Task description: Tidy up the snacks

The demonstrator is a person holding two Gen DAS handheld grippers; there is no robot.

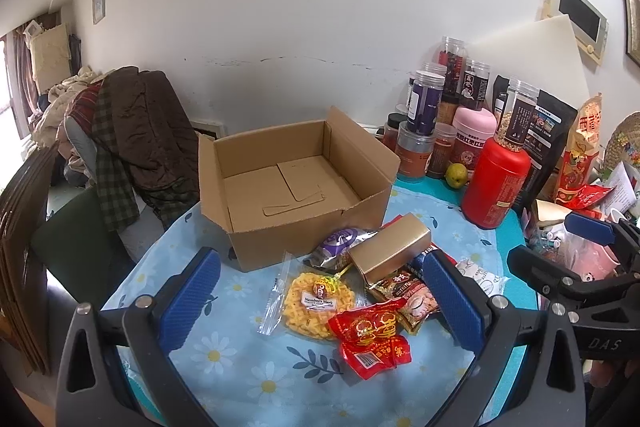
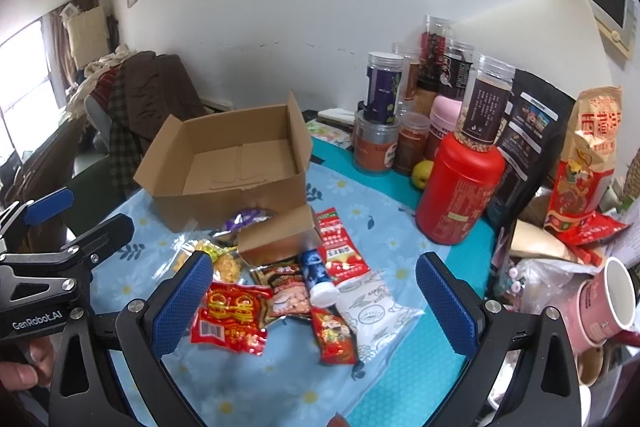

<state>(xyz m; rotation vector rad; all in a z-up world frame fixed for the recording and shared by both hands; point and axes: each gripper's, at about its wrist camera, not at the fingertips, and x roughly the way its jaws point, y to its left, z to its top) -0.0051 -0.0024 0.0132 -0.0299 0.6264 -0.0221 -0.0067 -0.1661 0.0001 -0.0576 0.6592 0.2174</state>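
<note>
Left tool (image 1: 320,297): spread wide, nothing between its blue pads, hovering above the near end of the snack pile.
Right tool (image 2: 316,297): also spread wide and empty, over the same pile from the right side.
Table (image 1: 224,359): covered by a blue cloth printed with daisies.
Red packet (image 1: 370,337): nearest snack, crinkled, flat on the cloth, between the left tool's pads in that view.
Yellow snack bag (image 1: 310,301): clear wrapper, just left of the red packet, with a small round candy (image 1: 322,289) lying on it.
Brown nut packet (image 2: 288,291): beside the red packet, partly under a blue tube (image 2: 316,277) with a white cap.
White pouch (image 2: 376,311): at the right edge of the pile, touching a small red sachet (image 2: 334,335).
Gold box (image 1: 390,249): lying tilted atop the pile, next to a purple foil bag (image 1: 340,247).
Cardboard box (image 1: 296,179): behind the pile, flaps open, interior bare.
Red canister (image 1: 496,183): far right, standing upright among jars (image 1: 426,103) against the wall.
</note>
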